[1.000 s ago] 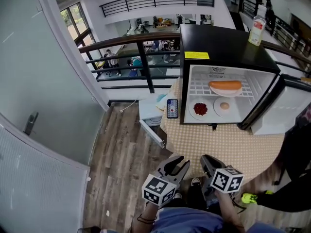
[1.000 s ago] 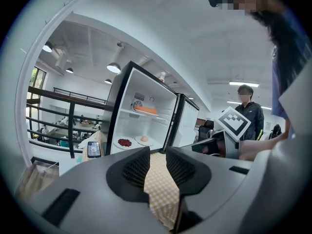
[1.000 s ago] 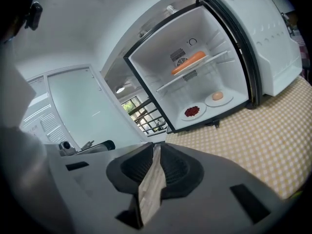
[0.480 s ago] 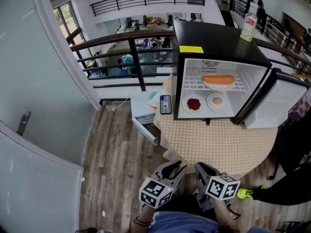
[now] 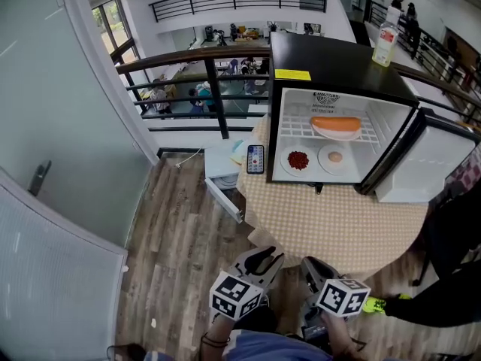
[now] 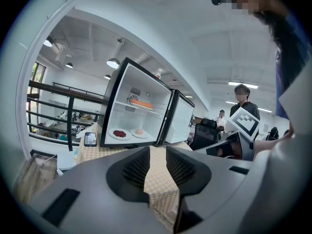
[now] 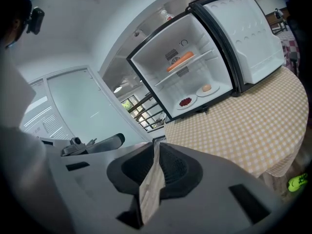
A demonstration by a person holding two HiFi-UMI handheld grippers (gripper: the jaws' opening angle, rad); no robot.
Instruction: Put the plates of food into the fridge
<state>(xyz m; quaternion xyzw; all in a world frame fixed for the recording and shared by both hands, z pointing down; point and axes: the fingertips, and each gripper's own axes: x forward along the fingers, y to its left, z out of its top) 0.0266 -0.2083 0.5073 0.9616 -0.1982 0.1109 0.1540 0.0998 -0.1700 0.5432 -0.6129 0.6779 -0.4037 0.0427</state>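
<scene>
— While the door (image 5: 425, 162) of that fridge (image 5: 342, 59) hangs open, where are the plates?
— Inside the fridge: sausage plate (image 5: 337, 128) on its shelf (image 5: 301, 131), red-food plate (image 5: 298, 160) and egg plate (image 5: 335, 157) side by side beneath.
— Your claws?
— Well short of the fridge. My left claw (image 5: 267, 256) gapes slightly, empty; my right claw (image 5: 314, 265) has just been closing, nothing between.

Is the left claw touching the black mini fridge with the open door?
Apart. The head view shows the left claw low in the picture, with a wide stretch of yellow checked tablecloth between it and the black mini fridge.
</scene>
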